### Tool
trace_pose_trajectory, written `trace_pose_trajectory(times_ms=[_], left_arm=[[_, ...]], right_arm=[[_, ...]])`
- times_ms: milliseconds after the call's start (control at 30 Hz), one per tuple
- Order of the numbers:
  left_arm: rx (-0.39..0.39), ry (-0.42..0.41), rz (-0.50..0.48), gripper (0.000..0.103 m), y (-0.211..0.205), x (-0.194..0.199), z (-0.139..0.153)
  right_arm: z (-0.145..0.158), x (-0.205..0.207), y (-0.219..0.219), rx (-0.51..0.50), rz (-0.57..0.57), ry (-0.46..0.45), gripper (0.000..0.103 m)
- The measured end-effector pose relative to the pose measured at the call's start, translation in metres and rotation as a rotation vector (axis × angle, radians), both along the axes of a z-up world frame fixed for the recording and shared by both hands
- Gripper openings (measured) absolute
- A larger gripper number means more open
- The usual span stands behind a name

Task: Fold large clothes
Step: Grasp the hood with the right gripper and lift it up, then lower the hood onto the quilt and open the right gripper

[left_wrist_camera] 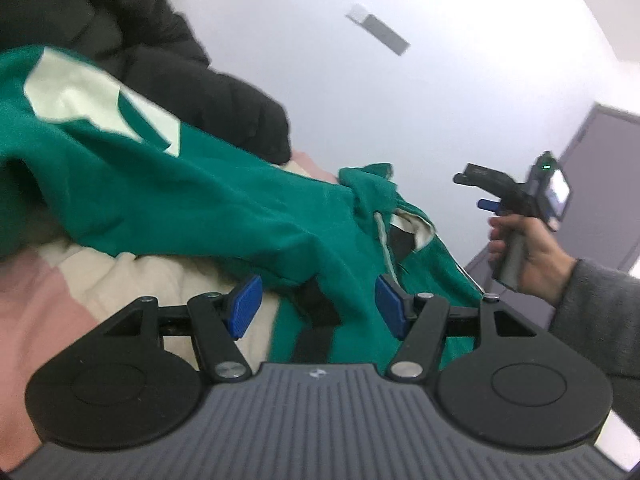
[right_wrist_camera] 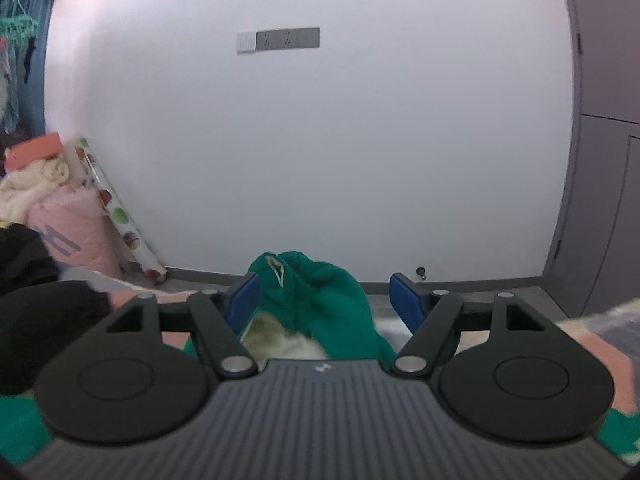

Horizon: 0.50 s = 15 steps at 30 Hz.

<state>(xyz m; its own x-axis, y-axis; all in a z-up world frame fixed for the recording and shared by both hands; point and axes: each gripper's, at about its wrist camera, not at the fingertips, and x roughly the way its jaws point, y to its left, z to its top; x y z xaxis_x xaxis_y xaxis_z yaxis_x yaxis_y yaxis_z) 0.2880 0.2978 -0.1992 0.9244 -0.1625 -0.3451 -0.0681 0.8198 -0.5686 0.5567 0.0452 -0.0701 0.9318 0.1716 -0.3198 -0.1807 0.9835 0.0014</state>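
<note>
- Clearly your fold has barely begun: the green hoodie lies crumpled across the pink-and-cream bedspread, with no clean crease showing anywhere.
- Toward the bed's left side, its chest with the pale printed patch is bunched up against a black puffer jacket that lies behind it.
- At the near edge of the bed, your left gripper stands open; the hoodie's edge lies between its blue pads, but they do not press on it.
- Further right, the hood with its pale lining and drawcord sits in a heap near the bed's edge.
- On the far right, your right gripper is held in your hand beside the bed, off the cloth in the left wrist view; its jaws are spread, and the green hood shows between them untouched.
- What's left, I judge: smooth the body flat, bring in sleeves and hood, then fold it.
</note>
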Motion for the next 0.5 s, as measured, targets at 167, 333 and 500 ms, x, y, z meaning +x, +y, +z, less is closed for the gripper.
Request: trace_pose_trajectory(times_ms=[167, 333, 500], left_arm=[[0.135, 0.007, -0.031, 0.068, -0.038, -0.030, 0.024], [0.207, -0.015, -0.037, 0.068, -0.059, -0.059, 0.047], [0.189, 0.021, -0.011, 0.068, -0.065, -0.083, 0.061]], right_arm=[[0.022, -0.079, -0.034, 0.015, 0.003, 0.023, 0.073], [0.044, -0.168, -0.078, 0.048, 0.033, 0.045, 0.073], [0.051, -0.234, -0.112, 0.053, 0.069, 0.083, 0.073]])
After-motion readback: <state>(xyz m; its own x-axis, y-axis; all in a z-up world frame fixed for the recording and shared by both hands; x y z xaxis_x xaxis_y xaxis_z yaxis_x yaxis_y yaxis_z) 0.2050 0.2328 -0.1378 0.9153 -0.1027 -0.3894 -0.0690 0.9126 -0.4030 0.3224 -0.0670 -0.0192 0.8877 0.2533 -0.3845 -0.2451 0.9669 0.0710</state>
